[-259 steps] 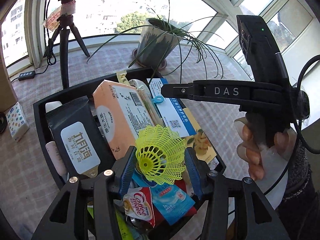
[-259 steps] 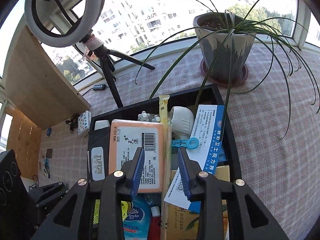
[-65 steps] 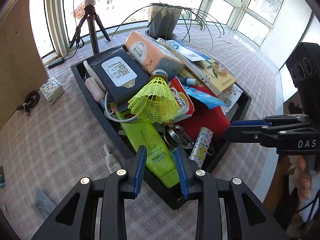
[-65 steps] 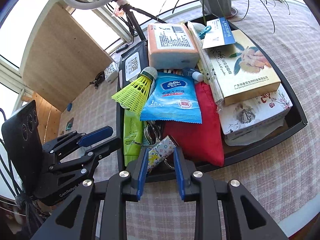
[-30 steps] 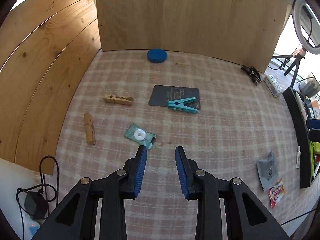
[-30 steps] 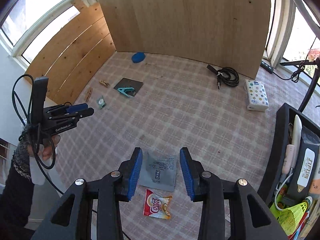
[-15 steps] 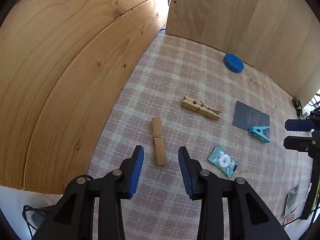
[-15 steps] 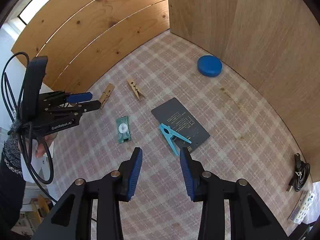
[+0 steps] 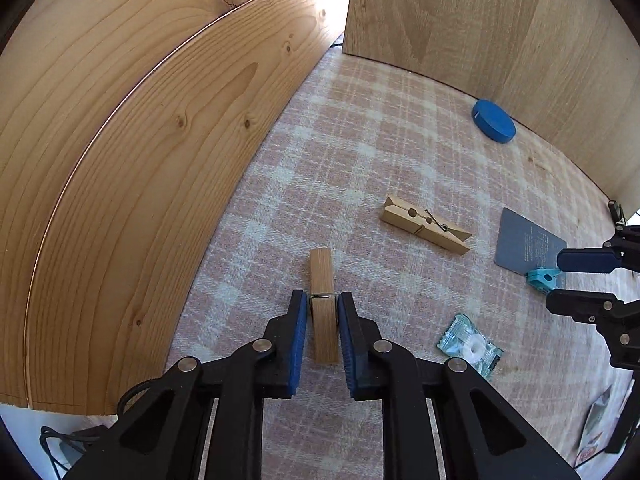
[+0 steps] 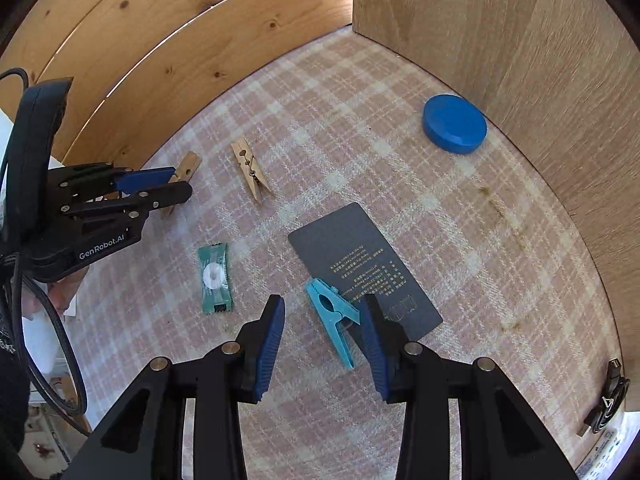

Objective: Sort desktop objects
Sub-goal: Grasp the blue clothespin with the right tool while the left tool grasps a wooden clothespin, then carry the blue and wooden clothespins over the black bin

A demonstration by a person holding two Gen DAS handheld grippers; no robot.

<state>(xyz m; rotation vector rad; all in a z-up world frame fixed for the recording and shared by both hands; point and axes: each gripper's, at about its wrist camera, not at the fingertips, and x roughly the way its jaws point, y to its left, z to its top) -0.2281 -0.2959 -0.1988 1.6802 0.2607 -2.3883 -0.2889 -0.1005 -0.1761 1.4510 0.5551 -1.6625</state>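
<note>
Between your left gripper's [image 9: 322, 322] narrowed fingers lies a wooden clothespin [image 9: 322, 304], contact unclear. Only your right wrist view shows your right gripper [image 10: 322, 334] spread wide around the teal clip [image 10: 334, 318].

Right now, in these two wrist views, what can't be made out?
- Left gripper pads on the wooden peg: contact unclear in the left view; the right view hides it.
- Dark card: print too small in either view.
- Cable: cut off by the right view's edge.
- Packets: cut off in the left view.

"GenRobot.AI" on left gripper [image 10: 160, 186] body
</note>
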